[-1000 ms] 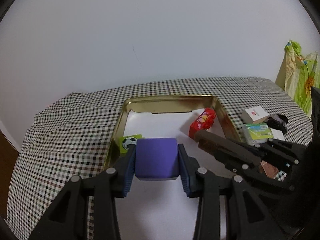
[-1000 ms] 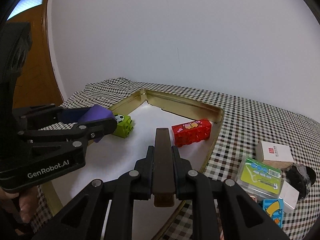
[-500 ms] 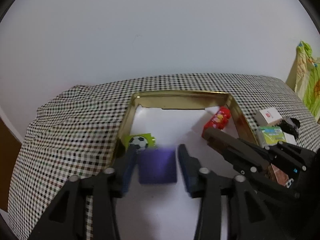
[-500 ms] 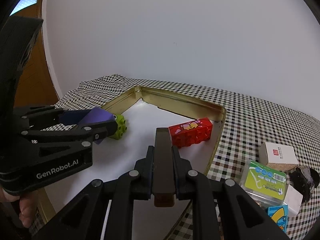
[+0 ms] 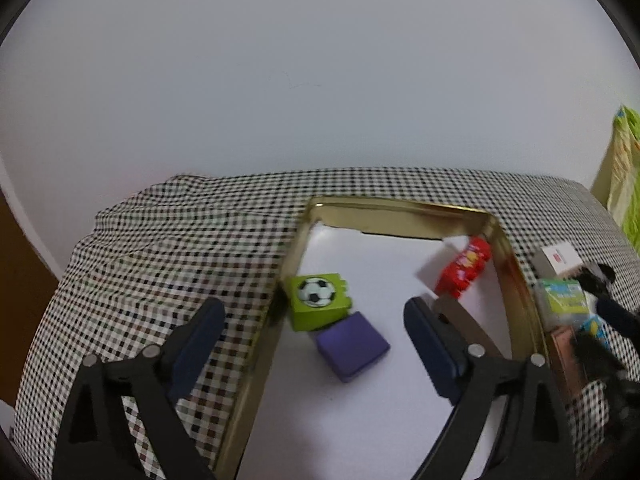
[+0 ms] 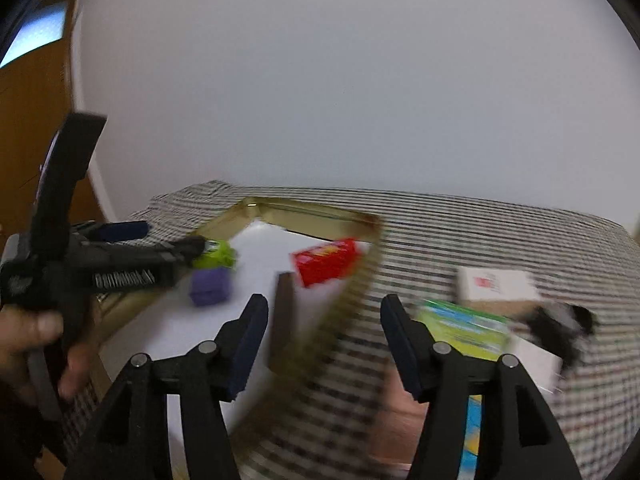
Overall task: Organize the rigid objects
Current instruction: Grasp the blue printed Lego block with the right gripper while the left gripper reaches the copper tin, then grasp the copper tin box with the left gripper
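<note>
A gold tray [image 5: 404, 208] with a white floor lies on the checked cloth. In it sit a purple block [image 5: 353, 346], a green football brick [image 5: 319, 306] touching it, and a red brick [image 5: 464, 272] at the far right wall. My left gripper [image 5: 312, 332] is open and empty above the purple block. My right gripper [image 6: 322, 328] is open; a brown slab [image 6: 283, 316] lies in the tray beside its left finger, free of the jaws. The tray [image 6: 304, 214], purple block [image 6: 210, 286], green brick [image 6: 216, 254] and red brick [image 6: 326, 260] also show, blurred, in the right wrist view.
Right of the tray on the cloth lie a white box [image 6: 496, 284], a green packet [image 6: 464, 328], a black object [image 6: 560, 324] and a blue card [image 6: 472, 436]. A white wall stands behind. A wooden door [image 6: 28, 112] is at the left.
My left gripper has opened and let the purple block drop into the tray by the green brick. My right gripper has opened, released the brown slab, and swung right.
</note>
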